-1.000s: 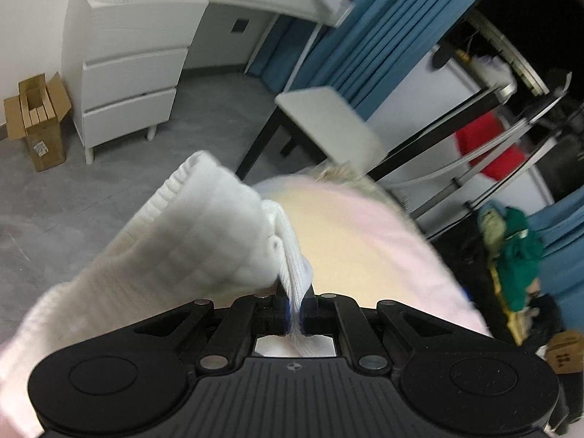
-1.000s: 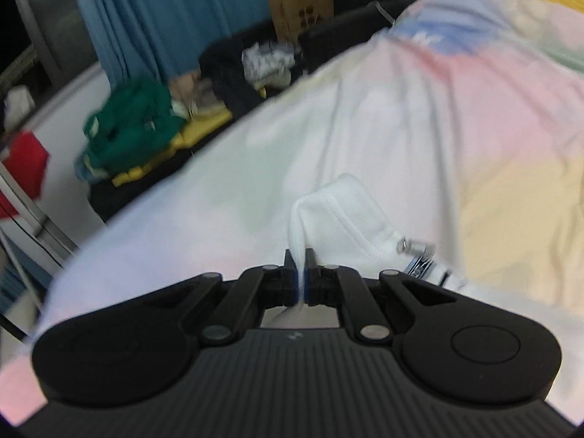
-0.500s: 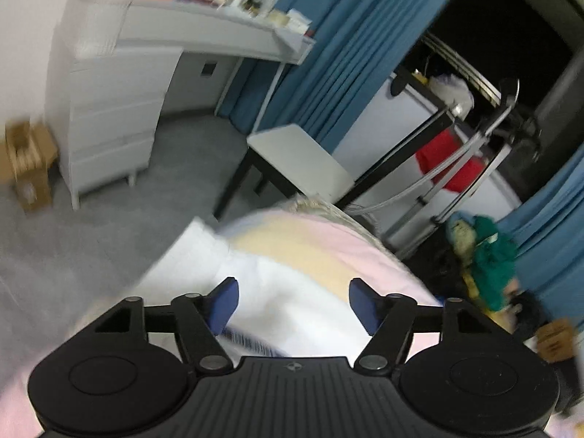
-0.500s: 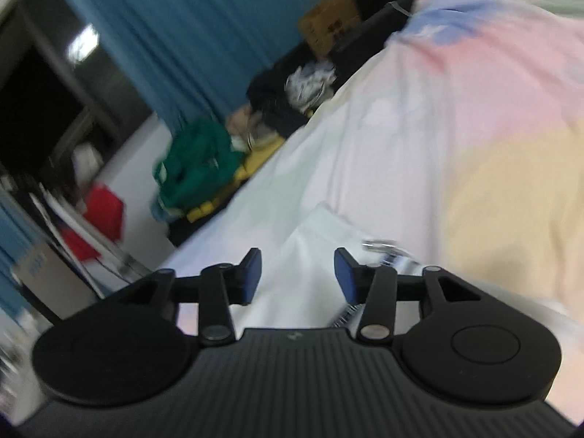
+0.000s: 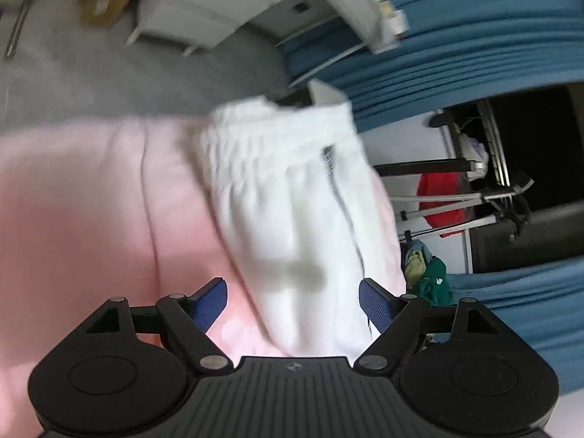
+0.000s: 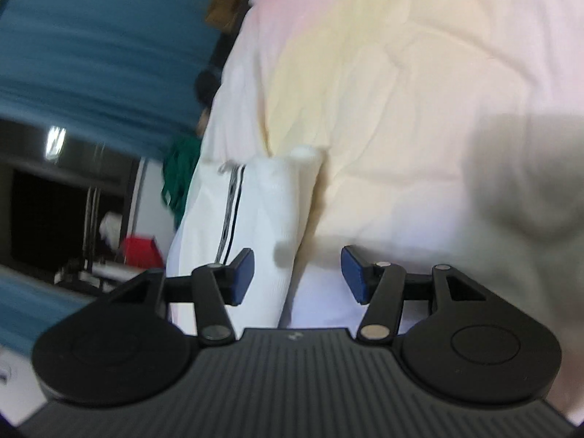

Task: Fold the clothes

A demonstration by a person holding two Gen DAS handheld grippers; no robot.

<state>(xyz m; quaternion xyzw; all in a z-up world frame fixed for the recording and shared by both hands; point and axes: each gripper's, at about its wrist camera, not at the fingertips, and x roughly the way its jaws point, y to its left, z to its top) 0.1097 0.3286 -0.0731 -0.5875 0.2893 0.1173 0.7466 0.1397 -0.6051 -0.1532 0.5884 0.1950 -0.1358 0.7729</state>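
Two grippers, left (image 5: 293, 301) and right (image 6: 297, 275), hover with fingers spread wide and empty above white track pants (image 5: 292, 197) (striped side seam), lying doubled on a pastel quilt (image 6: 401, 73).

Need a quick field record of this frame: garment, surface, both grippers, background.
garment: white knit garment with dark side stripes, lying in a narrow bundle, free of both grippers
surface: pastel pink and yellow quilted bed cover
left gripper: jaws open, empty, above the garment
right gripper: jaws open, empty
background: blue curtains, white drawer unit
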